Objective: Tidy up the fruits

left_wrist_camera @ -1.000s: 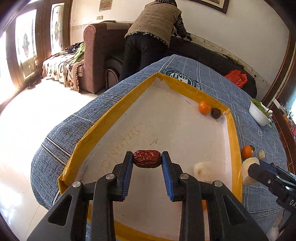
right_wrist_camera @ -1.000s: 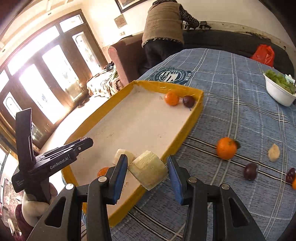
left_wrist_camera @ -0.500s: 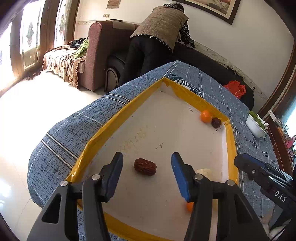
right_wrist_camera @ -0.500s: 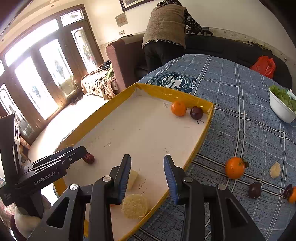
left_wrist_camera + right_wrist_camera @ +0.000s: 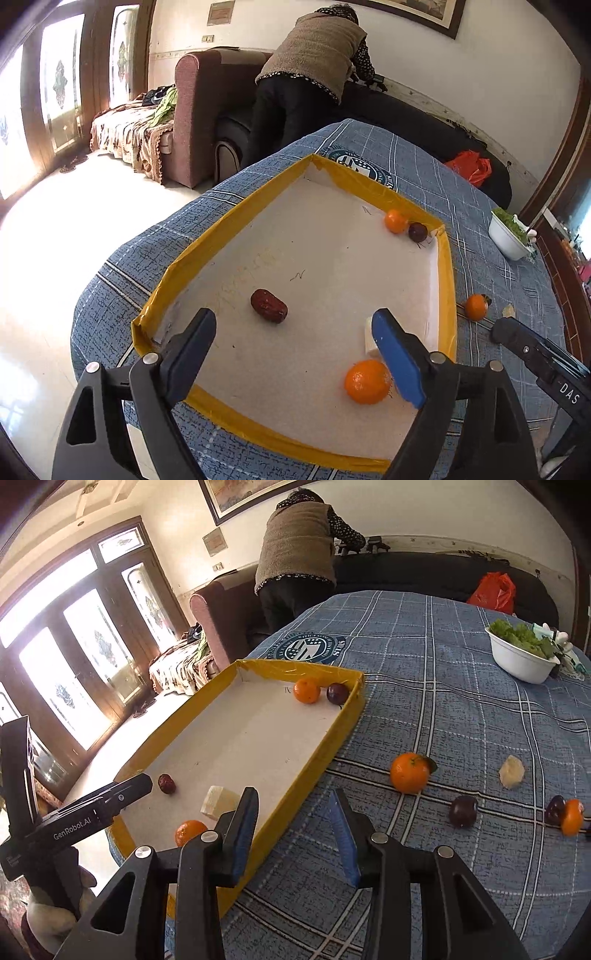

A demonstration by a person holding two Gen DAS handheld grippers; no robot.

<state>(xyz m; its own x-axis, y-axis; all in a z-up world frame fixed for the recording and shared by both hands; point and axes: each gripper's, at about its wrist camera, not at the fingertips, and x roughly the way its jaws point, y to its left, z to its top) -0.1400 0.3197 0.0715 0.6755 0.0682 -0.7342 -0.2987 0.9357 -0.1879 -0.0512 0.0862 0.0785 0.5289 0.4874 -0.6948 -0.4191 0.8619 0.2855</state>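
Observation:
A yellow-rimmed tray [image 5: 448, 288] [image 5: 354, 705] lies on the blue checked cloth. In it are a red date [image 5: 269, 305] [image 5: 166, 783], a pale fruit chunk [image 5: 218, 802], a near orange [image 5: 367, 382] [image 5: 189, 830], and a far orange [image 5: 395, 220] beside a dark plum [image 5: 417, 232]. My left gripper [image 5: 295, 354] is open and empty above the tray's near end, behind the date. My right gripper [image 5: 295, 834] is open and empty over the tray's right rim. On the cloth lie an orange [image 5: 410, 772], a plum [image 5: 463, 811] and a pale chunk [image 5: 511, 771].
A white bowl of greens [image 5: 521, 653] stands at the far right of the table. Another plum and orange [image 5: 567, 812] lie at the right edge. A person [image 5: 314, 74] bends over a dark sofa behind the table. The table drops off to the floor on the left.
The left gripper opened and left the date in the tray, then drew back. The right gripper let go of its pale chunk in the tray and moved back to the right.

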